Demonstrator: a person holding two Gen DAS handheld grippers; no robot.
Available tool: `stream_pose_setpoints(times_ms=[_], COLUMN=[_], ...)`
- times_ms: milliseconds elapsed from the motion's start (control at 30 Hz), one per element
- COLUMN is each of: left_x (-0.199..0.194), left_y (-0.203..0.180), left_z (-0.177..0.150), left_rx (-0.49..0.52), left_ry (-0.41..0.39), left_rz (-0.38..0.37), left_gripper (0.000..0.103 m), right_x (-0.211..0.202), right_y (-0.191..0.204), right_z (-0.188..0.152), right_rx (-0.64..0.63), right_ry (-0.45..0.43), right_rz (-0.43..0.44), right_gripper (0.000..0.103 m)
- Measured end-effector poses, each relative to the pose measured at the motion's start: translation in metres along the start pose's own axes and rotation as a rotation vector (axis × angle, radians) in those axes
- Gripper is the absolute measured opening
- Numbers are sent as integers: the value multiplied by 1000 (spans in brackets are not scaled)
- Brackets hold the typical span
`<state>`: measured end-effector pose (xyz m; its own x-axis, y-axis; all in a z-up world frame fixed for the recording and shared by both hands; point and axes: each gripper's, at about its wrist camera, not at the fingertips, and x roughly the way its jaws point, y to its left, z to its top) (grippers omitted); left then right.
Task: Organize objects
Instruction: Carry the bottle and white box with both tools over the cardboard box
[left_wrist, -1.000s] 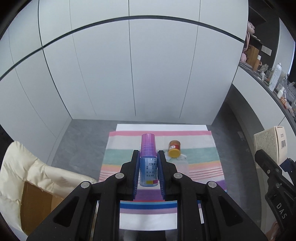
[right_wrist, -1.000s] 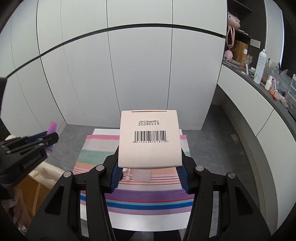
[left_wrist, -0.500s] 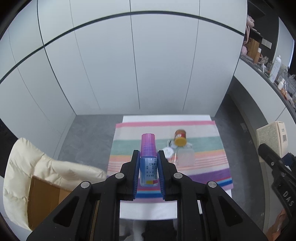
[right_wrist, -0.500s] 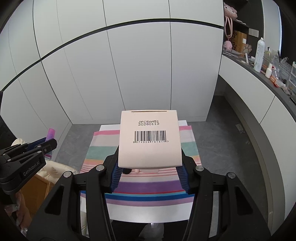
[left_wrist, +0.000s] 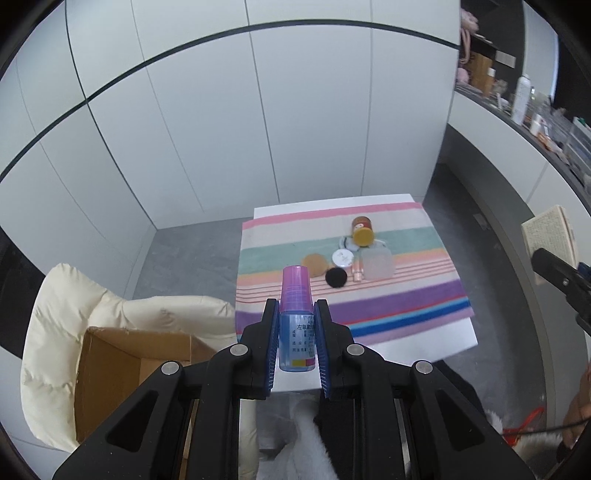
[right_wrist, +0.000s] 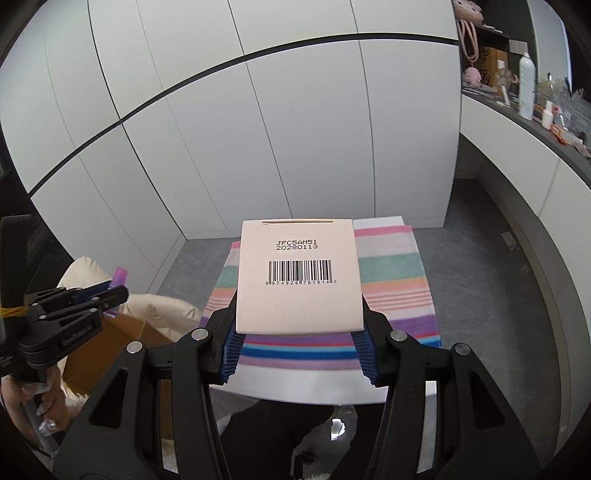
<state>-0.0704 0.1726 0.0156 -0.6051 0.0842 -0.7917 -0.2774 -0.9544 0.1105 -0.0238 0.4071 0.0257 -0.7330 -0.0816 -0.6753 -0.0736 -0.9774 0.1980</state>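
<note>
Left wrist view | left gripper (left_wrist: 295, 332) jaws clamp upright blue bottle (left_wrist: 296, 328) | cardboard box (left_wrist: 122, 369) lies lower-left, nearer this hand | right gripper (right_wrist: 295, 332) jaws grip pale carton (right_wrist: 299, 277)

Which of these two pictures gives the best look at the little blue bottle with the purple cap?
The left wrist view. There the small blue plastic bottle with the purple cap stands upright, centred, clamped in the left gripper, its label readable. The right wrist view shows only its purple cap at the far left edge, mostly hidden by that gripper.
</note>
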Motion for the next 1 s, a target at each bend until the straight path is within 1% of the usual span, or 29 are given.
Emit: stream_pose_setpoints(times_ms=[100,233,333,467,600,667,800,1000], left_x=[-16,-30,-36,-41,-46,-47,-49,-46], left_y=[-1,-5,-4,1,0,-2,-1,11], left_z=[-16,-41,-57,-74,-86,-89,-90,-91], left_rx=[30,81,71,29,24,22,25,-2], left_ry=[-20,-8,11,41,41,44,39,40], left_rz=[13,7,-15,-42,-30,-34,-35,-39], left_gripper=[19,19,19,19,19,19,19,19], right_x=[-14,-32,-42,-55,-61,-61,-59,-52], right_y=[-1,-6,-14,-26,-35,-41,-44,-41], right_z=[-19,-48,-68,-94,-116,-121,-119,-119], right_rx=[-2,-4,9,6,24,41,38,43], right_ry=[-9,-8,7,25,72,92,81,98], right_rz=[-16,-29,-20,-49,-47,-43,-68,-64], right_gripper=[54,54,54,54,54,54,54,54])
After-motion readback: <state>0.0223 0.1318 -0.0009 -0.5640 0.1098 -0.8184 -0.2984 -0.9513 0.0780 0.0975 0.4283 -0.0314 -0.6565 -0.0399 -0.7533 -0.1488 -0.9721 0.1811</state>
